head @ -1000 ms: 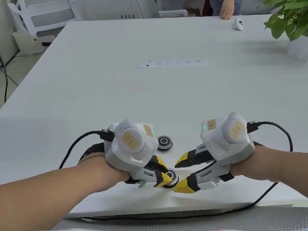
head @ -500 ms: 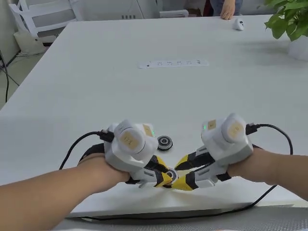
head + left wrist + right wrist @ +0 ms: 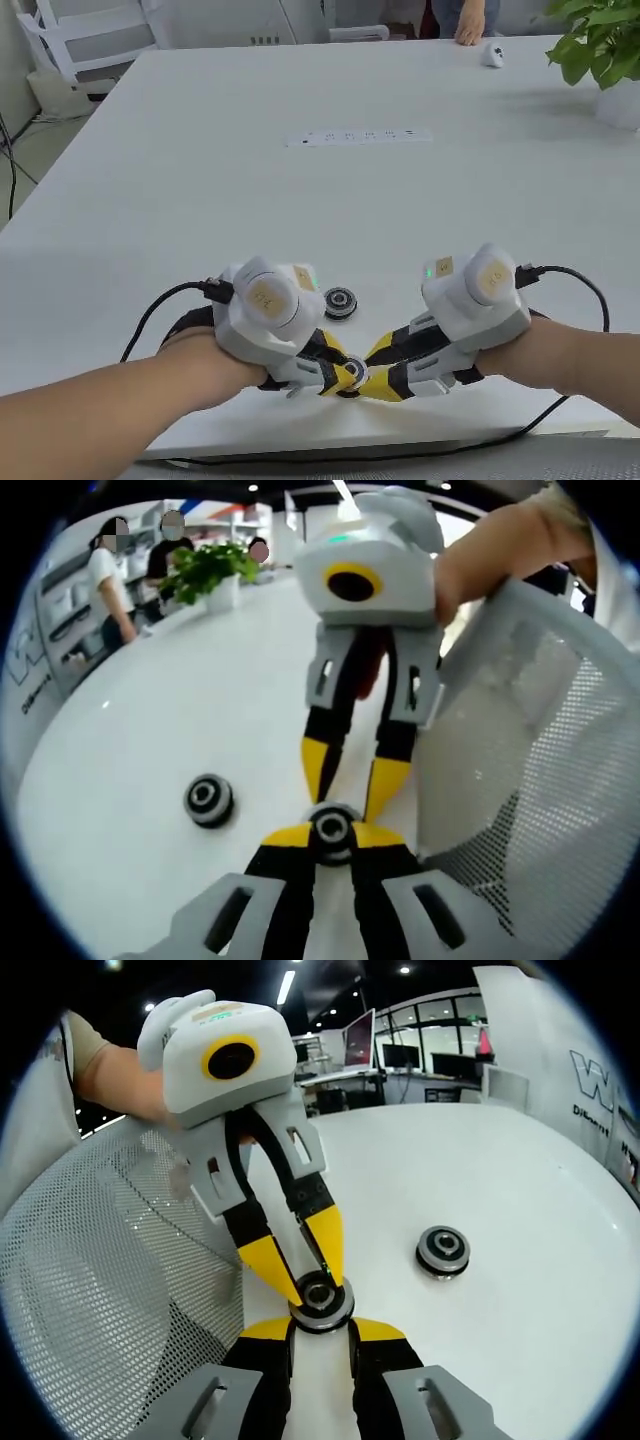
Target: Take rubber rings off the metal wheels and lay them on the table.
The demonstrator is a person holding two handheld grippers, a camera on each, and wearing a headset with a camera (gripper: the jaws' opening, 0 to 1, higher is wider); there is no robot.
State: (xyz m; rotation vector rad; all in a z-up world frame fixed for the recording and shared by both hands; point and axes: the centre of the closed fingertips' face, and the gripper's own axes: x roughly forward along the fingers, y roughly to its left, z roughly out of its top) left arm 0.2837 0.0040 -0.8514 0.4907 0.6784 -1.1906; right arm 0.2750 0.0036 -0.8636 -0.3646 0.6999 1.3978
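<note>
The white bench (image 3: pixel 300 200) carries everything. Near its front edge the left gripper (image 3: pixel 338 374) and the right gripper (image 3: pixel 378 378) meet tip to tip, each narrowed onto the same metal wheel (image 3: pixel 352 378) (yellow tips pinch it from opposite sides). Its dark rubber ring (image 3: pixel 345 1298) sits on the rim. A second wheel (image 3: pixel 340 301) lies flat on the bench just beyond, apart from both grippers.

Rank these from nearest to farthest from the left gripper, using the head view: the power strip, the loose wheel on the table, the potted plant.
1. Loose wheel, on the table just beyond the left gripper.
2. Power strip, mid-table.
3. Potted plant, far right corner.
</note>
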